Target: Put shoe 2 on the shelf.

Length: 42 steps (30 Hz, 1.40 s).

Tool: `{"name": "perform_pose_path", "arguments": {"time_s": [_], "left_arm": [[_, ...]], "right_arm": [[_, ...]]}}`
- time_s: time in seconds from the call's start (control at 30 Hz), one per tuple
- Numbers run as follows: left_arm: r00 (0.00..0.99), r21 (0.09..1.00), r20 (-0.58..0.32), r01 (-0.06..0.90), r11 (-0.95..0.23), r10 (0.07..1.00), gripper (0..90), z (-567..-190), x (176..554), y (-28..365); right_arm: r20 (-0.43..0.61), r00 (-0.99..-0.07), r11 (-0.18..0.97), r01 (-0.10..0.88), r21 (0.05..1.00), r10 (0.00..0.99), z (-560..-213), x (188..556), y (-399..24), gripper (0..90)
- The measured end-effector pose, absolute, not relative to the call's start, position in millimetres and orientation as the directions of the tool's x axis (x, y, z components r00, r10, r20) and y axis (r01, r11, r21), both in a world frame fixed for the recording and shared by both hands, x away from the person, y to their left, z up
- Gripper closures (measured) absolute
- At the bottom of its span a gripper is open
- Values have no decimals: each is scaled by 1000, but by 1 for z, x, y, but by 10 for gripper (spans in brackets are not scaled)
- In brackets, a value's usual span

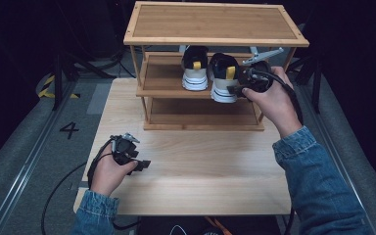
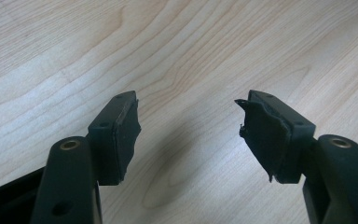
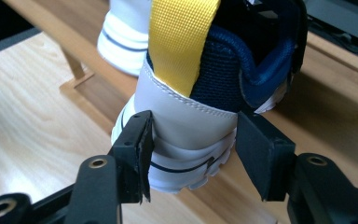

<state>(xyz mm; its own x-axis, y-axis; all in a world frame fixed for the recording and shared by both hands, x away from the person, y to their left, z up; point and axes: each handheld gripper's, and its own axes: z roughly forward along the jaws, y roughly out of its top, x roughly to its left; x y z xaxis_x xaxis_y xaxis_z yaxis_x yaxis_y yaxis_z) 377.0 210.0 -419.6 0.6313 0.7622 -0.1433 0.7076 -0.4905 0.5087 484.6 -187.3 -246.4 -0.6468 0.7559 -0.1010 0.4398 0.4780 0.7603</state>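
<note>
Clearly the right gripper (image 3: 191, 144) is set to take the white-and-navy sneaker with the yellow heel tab (image 3: 200, 93), which stands on the middle shelf of the bamboo shoe rack (image 1: 215, 39) beside its matching sneaker (image 1: 195, 68). Its jaws straddle the heel; the pads look close to touching, perhaps not pressing yet. A good grasp would clamp squarely on the firm heel counter above the sole. The left gripper (image 2: 189, 135) rests wide open and empty over the pale wooden surface (image 1: 200, 166).
</note>
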Motion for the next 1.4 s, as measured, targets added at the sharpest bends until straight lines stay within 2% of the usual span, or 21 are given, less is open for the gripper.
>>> {"name": "perform_pose_path", "arguments": {"time_s": [0.5, 0.8, 1.17, 1.4], "left_arm": [[605, 498, -148, 729, -469, 783, 365, -422, 366, 220], [611, 493, -147, 727, -477, 778, 364, -423, 367, 220], [611, 495, -147, 726, -477, 778, 364, -424, 369, 219], [622, 503, -140, 715, -486, 770, 363, -422, 373, 216]], "right_arm": [[-113, -625, 467, 440, 767, 772, -252, 517, -184, 481], [-125, -604, 447, 419, 790, 787, -258, 523, -179, 479], [-99, -602, 415, 413, 811, 792, -251, 506, -188, 471], [-91, -611, 419, 419, 806, 786, -252, 477, -215, 448]]}}
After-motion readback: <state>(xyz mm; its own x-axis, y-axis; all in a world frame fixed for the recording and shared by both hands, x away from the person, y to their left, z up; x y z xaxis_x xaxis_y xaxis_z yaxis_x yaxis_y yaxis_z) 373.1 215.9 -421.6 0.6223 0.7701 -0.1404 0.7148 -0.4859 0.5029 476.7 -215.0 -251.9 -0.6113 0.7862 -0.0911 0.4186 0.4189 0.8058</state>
